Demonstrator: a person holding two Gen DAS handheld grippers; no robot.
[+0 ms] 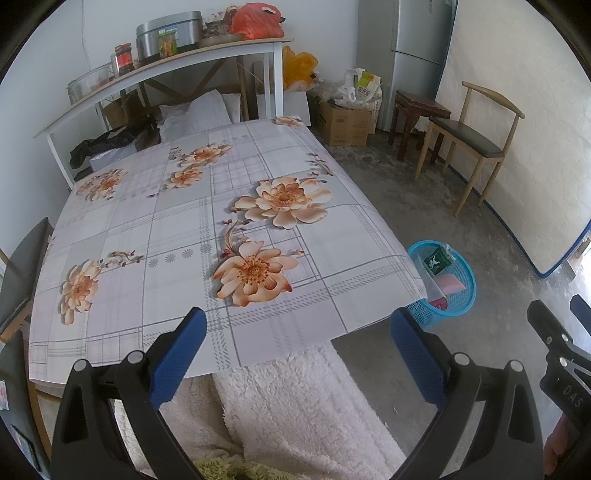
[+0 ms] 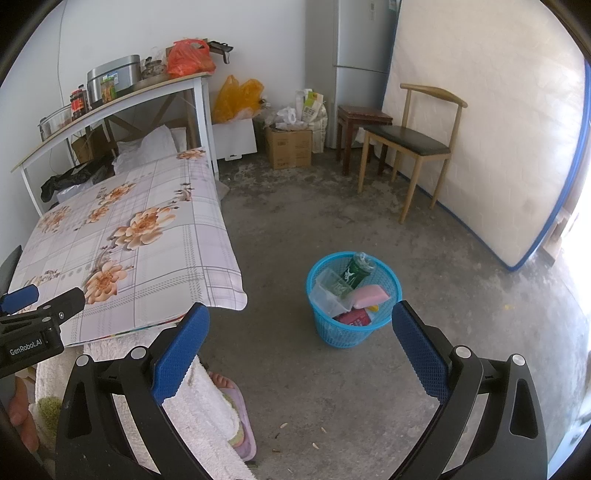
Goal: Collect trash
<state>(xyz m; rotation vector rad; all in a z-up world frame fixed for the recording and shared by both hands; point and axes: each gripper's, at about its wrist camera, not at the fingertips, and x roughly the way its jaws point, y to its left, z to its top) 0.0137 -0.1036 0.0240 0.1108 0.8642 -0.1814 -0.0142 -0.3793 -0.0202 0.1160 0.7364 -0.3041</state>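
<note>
Collection looks finished: table (image 1: 184, 229) bare, basket (image 2: 352, 299) full; both grippers, left (image 1: 299, 328) and right (image 2: 301, 325), gape empty. Next: withdraw.

This is a lived-in room of a home, used for eating and storage. A counter (image 1: 207, 236) under a flowered cloth fills the near side. Behind its far edge a white shelf (image 1: 166, 64) carries a steel pot (image 1: 168, 31), jars (image 1: 123, 59) and an orange bag (image 1: 256, 18). A grey fridge (image 2: 360, 70) stands in the far corner beside cardboard boxes (image 2: 290, 147), a dark stool (image 2: 360, 125) and a wooden chair (image 2: 413, 147). A mattress (image 2: 491, 129) leans against the wall, and a blue basket (image 2: 354, 328) sits on the bare concrete floor (image 2: 332, 221).
</note>
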